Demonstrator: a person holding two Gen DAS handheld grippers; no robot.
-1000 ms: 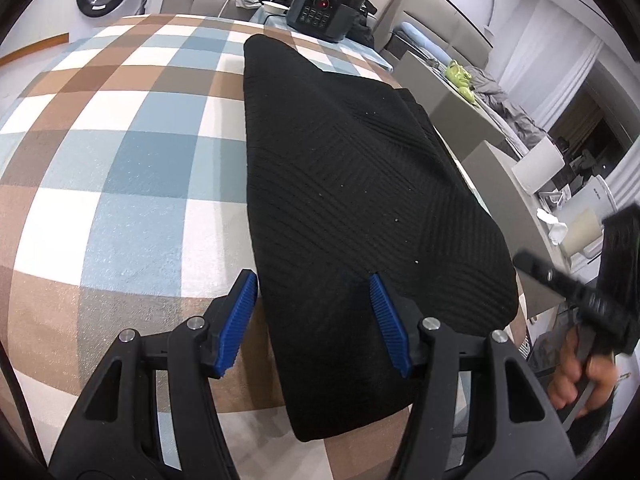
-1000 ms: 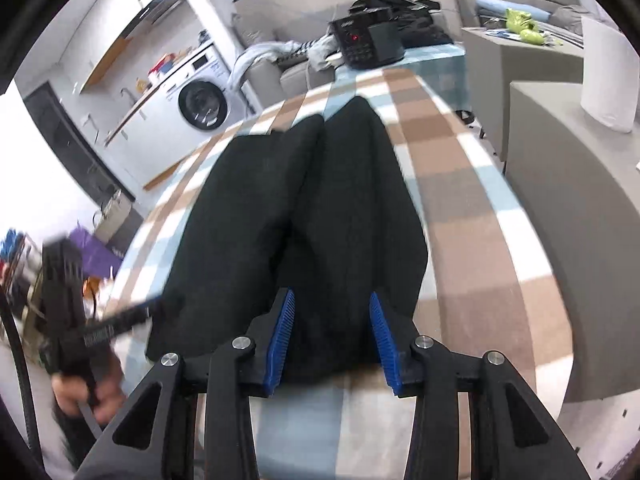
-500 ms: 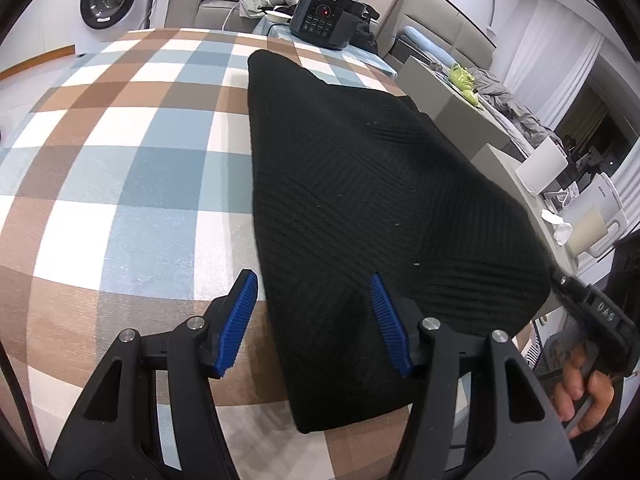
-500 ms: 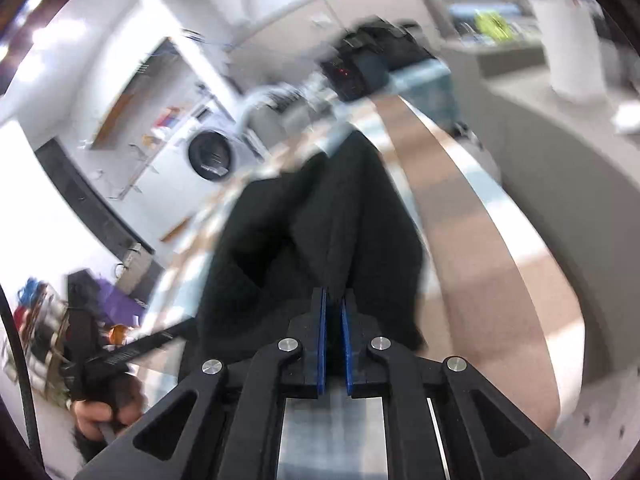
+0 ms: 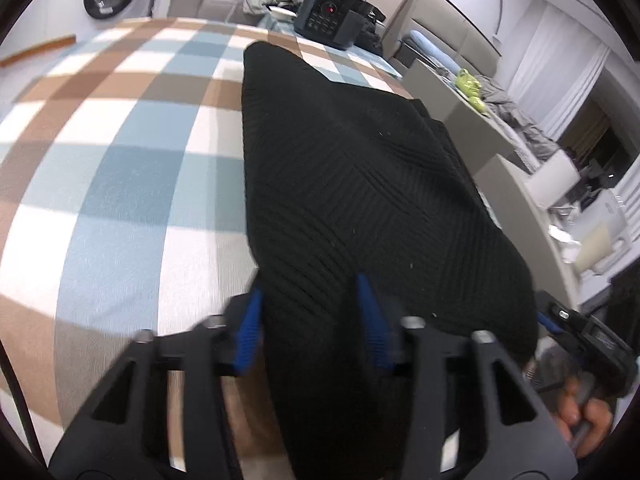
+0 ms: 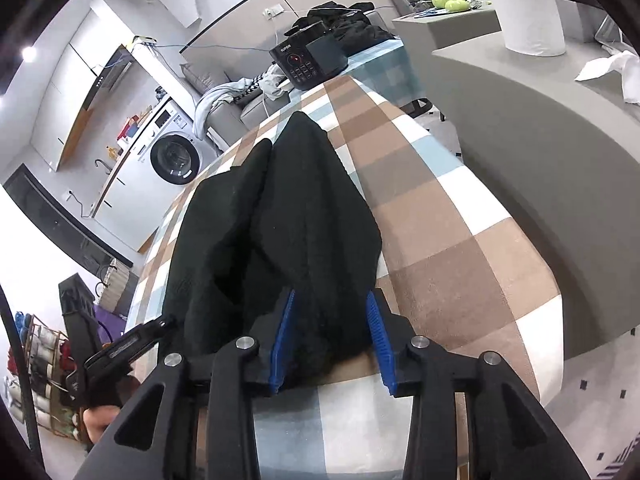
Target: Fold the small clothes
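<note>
A black ribbed knit garment (image 5: 352, 184) lies lengthwise on the plaid-covered table (image 5: 120, 184), folded into a long narrow shape. My left gripper (image 5: 309, 280) sits over its near left corner. Its jaws are closing with the cloth's edge between them, and the blue pads (image 5: 250, 328) still stand apart. In the right wrist view the same garment (image 6: 304, 216) bulges up between the blue pads (image 6: 378, 344) of my right gripper (image 6: 331, 294), whose jaws are opening at the near end. Each view shows the other gripper held by a hand (image 5: 580, 420) at the frame's lower edge.
A black cooker (image 5: 332, 8) stands at the table's far end, with dark clothes behind it. A washing machine (image 6: 174, 158) and a sofa with laundry lie beyond. A grey counter (image 6: 540, 128) with a white paper roll (image 6: 524, 4) runs along the table's right side.
The left jaws have narrowed and slid forward over the garment's near corner. The right jaws were fully shut half a second ago and now stand apart again, with the wrist rolled back level.
</note>
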